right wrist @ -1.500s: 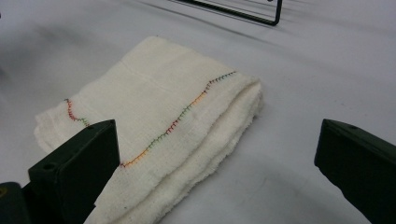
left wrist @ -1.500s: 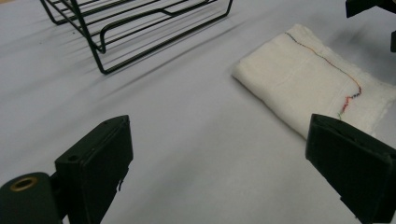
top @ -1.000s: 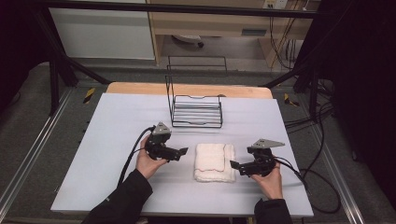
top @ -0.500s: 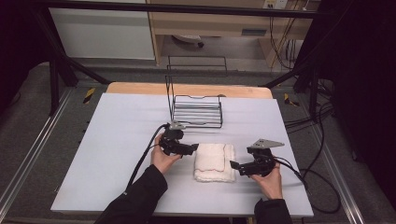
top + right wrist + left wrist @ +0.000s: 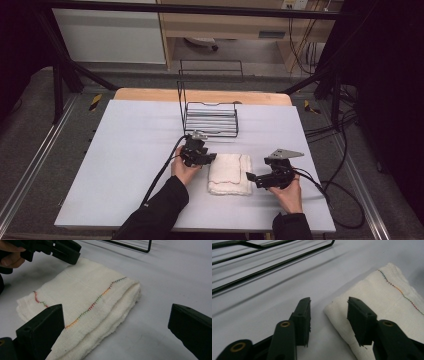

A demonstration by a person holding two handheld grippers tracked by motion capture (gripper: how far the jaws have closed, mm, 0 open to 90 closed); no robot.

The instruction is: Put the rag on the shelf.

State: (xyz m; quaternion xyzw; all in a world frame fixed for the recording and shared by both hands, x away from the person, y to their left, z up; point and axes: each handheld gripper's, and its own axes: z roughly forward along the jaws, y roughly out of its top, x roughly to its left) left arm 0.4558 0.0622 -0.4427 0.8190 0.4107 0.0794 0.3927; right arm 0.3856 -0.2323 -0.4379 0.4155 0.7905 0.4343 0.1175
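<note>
- While both grippers sit low over the white table (image 5: 125, 165), a folded white cloth (image 5: 230, 172) lies flat on it between them, in front of the black wire rack (image 5: 210, 117).
- At the cloth's left edge, near its far corner, the left gripper (image 5: 212, 158) is held by a hand (image 5: 184, 170) in a dark sleeve; its cable trails back toward the table's front edge.
- Seen in the left gripper view, the left gripper (image 5: 329, 310) has its jaws apart with nothing between them: one jaw hangs over bare table, the other over the cloth's (image 5: 387, 297) near corner. I cannot tell whether either touches the fabric.
- Just off the cloth's right edge, toward its near corner, the right gripper (image 5: 249, 177) points left at it, with the grey plate on top.
- Seen in the right gripper view, the right gripper (image 5: 116, 322) has its jaws spread wide and empty, and the cloth (image 5: 82, 300) lies ahead, partly between them, showing several folded layers and a line of coloured stitching.
- Behind the cloth in that view, the left gripper's tip (image 5: 72, 255) hovers at the far edge, and a corner of the rack (image 5: 140, 248) stands beyond.
</note>
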